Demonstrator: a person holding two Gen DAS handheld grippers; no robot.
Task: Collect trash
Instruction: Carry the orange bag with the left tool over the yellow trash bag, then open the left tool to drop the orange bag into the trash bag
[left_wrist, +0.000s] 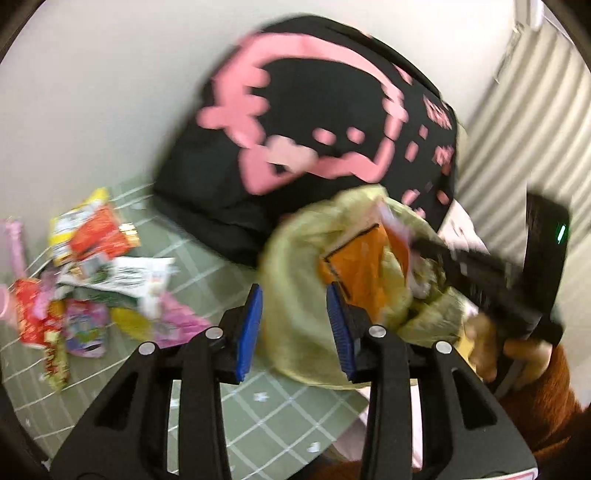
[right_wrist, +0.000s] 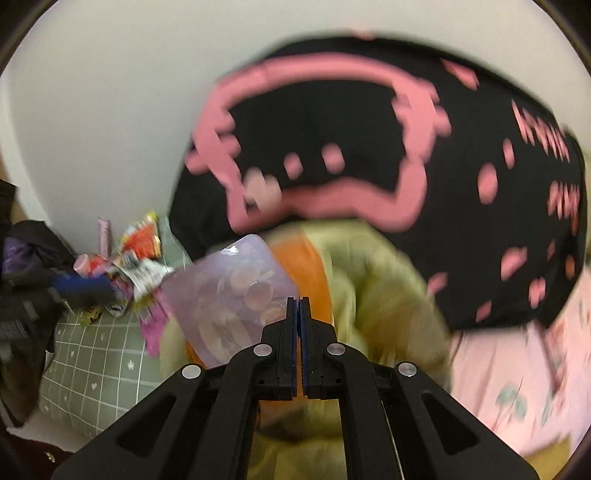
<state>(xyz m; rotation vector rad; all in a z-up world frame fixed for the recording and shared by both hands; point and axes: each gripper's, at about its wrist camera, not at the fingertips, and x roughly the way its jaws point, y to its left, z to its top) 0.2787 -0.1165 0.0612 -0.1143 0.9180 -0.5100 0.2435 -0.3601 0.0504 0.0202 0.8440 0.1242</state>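
Note:
A yellow-green plastic bag (left_wrist: 295, 258) lies open on the bed with an orange wrapper (left_wrist: 354, 266) inside it. My left gripper (left_wrist: 294, 295) stands open at the bag's near rim, and the film shows in the gap between the blue pads without being pressed. My right gripper (left_wrist: 421, 243) reaches into the bag's mouth from the right. In the right wrist view that gripper (right_wrist: 299, 301) is shut, with a corner of a translucent purple packet (right_wrist: 229, 295) at its tips, over the bag (right_wrist: 369, 288). A pile of loose snack wrappers (left_wrist: 92, 251) lies to the left.
A big black pillow with pink print (left_wrist: 314, 110) leans on the white wall behind the bag. Green checked bedding (left_wrist: 266, 406) covers the near side and a pink sheet (right_wrist: 517, 369) the right. A hand (left_wrist: 524, 350) holds the right gripper. Dark clothes (right_wrist: 33, 251) lie far left.

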